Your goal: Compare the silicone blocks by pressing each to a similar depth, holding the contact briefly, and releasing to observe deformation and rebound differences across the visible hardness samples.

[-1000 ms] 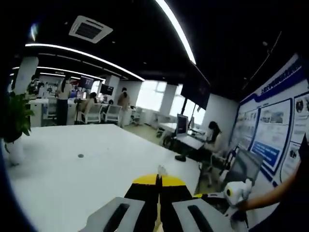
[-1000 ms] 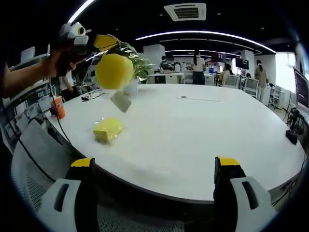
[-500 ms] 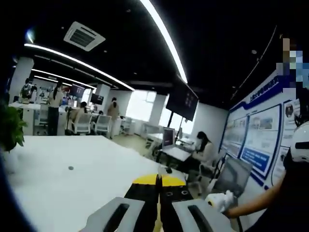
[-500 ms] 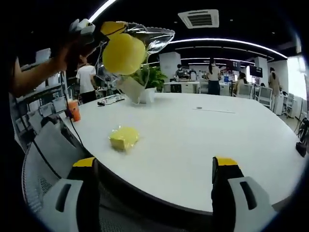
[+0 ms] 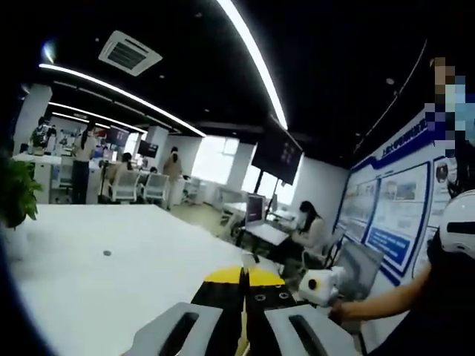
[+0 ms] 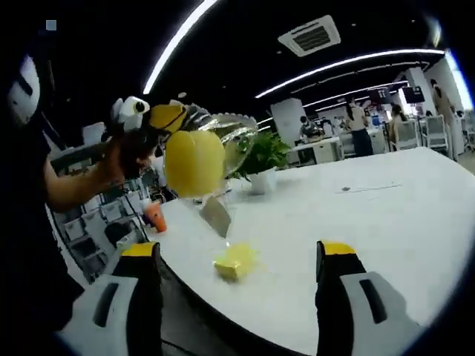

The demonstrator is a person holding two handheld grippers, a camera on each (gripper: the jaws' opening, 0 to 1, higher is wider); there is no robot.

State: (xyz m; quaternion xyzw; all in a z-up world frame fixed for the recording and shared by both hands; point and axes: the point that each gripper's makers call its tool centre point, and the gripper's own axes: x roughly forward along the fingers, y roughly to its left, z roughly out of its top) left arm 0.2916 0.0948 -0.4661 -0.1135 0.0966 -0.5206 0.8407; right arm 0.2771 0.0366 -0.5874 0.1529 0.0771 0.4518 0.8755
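Note:
In the right gripper view, my left gripper (image 6: 169, 117) is raised at the upper left, shut on the top of a clear plastic bag (image 6: 226, 133). A round yellow silicone block (image 6: 194, 162) hangs inside the bag. A second yellow block (image 6: 236, 261) in clear wrap lies on the white table (image 6: 356, 222) near its edge. My right gripper (image 6: 237, 249) stands open, its jaws wide apart and apart from both blocks. In the left gripper view, the left gripper (image 5: 243, 277) has its yellow-tipped jaws pressed together, and the right gripper (image 5: 320, 288) shows at the lower right in a person's hand.
A potted plant (image 6: 263, 159) stands on the table behind the hanging bag, and an orange cup (image 6: 154, 216) sits at the left. The big white table (image 5: 111, 282) stretches away. People work at desks (image 5: 308, 226) beyond, and posters (image 5: 404, 215) cover the right wall.
The right gripper view has dropped and swung, so the bag and table block sit nearer its centre. The left gripper keeps the bag raised. The right gripper shows higher in the left gripper view.

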